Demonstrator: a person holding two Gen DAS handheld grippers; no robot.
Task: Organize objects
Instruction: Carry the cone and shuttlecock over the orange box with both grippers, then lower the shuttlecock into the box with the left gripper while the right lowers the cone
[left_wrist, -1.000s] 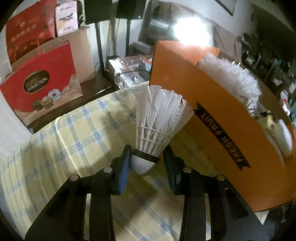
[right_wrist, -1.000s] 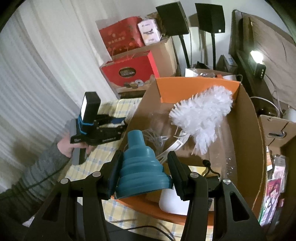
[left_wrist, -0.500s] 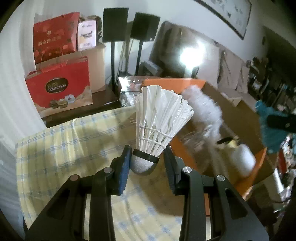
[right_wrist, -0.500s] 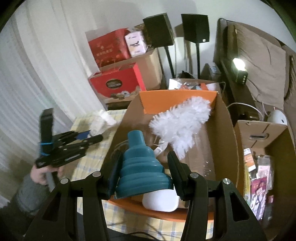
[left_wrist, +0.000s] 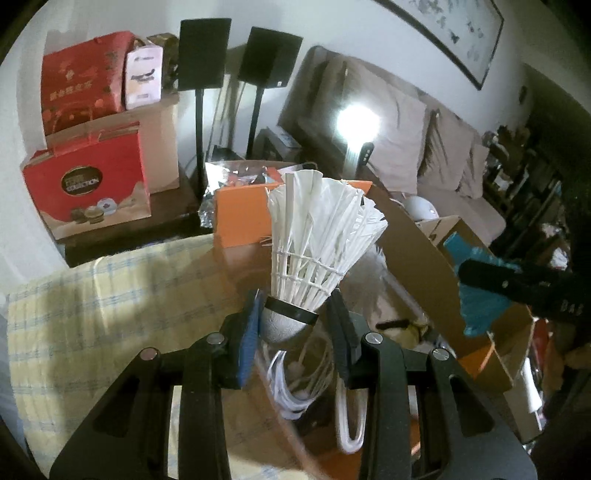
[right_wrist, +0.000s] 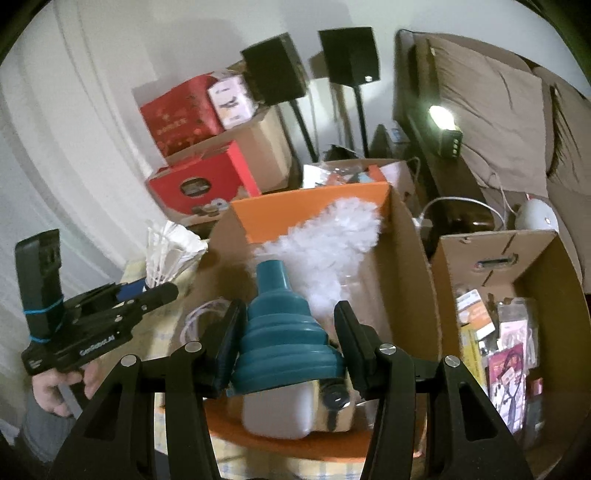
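Feathers of a white shuttlecock (left_wrist: 317, 236) fill the middle of the left wrist view, fanned and stiff, its rounded cork base pinched between the narrowed pads of the left tongs (left_wrist: 293, 325). It hangs above the orange cardboard box (left_wrist: 240, 218), hiding much of the inside; only coiled white cables (left_wrist: 295, 384) show clearly below. The checked yellow tablecloth (left_wrist: 74, 306) is blurred. At the right edge the other tongs and something teal are cut off.

From the right wrist view, the right tongs (right_wrist: 288, 350) grip a teal ribbed funnel (right_wrist: 284, 332), soft-looking and stepped, at about half opening, over the same box. A fluffy white duster (right_wrist: 332, 232) and a white plastic bottle (right_wrist: 277, 413) lie inside, the bottle partly hidden. A hand (right_wrist: 55, 391) holds the left tongs at the left.
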